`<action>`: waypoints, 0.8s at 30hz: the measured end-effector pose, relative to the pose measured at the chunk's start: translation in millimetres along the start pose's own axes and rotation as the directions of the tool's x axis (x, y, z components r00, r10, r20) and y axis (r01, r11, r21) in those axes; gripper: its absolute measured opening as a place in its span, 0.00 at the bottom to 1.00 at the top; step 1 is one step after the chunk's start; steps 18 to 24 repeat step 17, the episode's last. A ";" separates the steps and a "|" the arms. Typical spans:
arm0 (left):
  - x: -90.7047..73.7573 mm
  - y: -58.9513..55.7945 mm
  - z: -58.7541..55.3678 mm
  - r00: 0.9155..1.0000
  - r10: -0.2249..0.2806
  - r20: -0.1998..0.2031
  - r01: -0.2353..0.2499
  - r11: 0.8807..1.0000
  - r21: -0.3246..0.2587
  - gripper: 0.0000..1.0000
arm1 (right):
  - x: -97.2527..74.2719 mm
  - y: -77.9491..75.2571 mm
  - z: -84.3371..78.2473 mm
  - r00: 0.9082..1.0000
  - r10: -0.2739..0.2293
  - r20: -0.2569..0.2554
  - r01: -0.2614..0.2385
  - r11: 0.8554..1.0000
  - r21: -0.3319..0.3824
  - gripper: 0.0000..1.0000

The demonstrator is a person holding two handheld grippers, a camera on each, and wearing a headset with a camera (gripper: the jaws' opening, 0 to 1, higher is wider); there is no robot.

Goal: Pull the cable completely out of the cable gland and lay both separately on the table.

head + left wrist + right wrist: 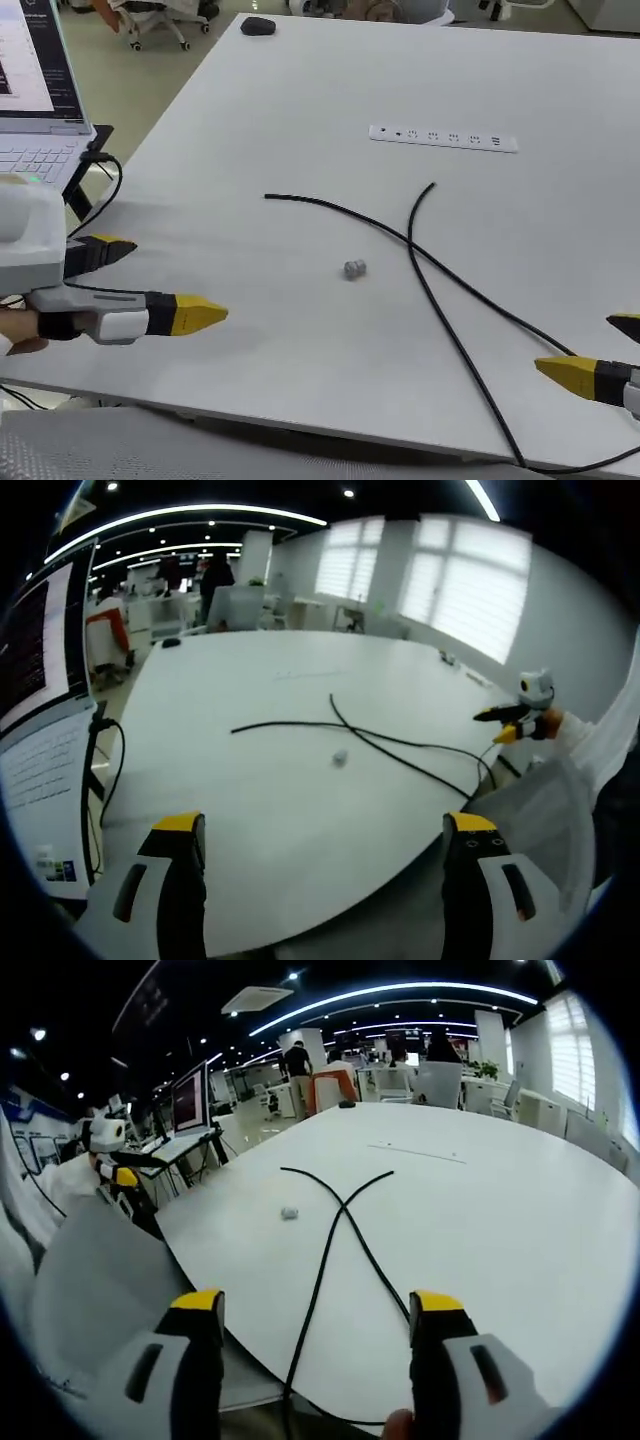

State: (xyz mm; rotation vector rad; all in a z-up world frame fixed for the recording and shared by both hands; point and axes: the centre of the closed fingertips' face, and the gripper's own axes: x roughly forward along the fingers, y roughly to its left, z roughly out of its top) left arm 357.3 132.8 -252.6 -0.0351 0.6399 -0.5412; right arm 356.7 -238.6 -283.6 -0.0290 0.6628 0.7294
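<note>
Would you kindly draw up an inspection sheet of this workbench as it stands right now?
Surface: white table, mostly bare.
Job's things: cable gland lies on its own, apart from the black cable; the cable is out of it.
Clutter: power strip; computer mouse at the far edge; open laptop at the left.
Grippers: left tongs and right tongs both open and empty, near the table's front edge.
Cables: the black cable's two runs cross right of the gland and go off the near edge.
Surroundings: office chairs; windows with blinds.
</note>
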 end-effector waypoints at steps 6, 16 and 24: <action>9.6 -4.8 10.9 0.994 -0.047 0.103 0.054 0.996 -0.071 0.99 | -8.6 -2.7 -10.9 0.999 -0.025 -0.021 0.025 1.000 0.015 0.79; 12.1 0.3 6.0 0.993 -0.035 0.117 0.049 0.992 -0.120 0.97 | -14.5 0.8 -25.7 0.997 -0.050 -0.050 0.052 0.998 0.023 0.77; 13.7 -1.2 2.8 0.994 -0.036 0.099 0.047 0.993 -0.105 0.97 | -14.2 1.0 -26.6 0.997 -0.052 -0.054 0.053 0.998 0.023 0.77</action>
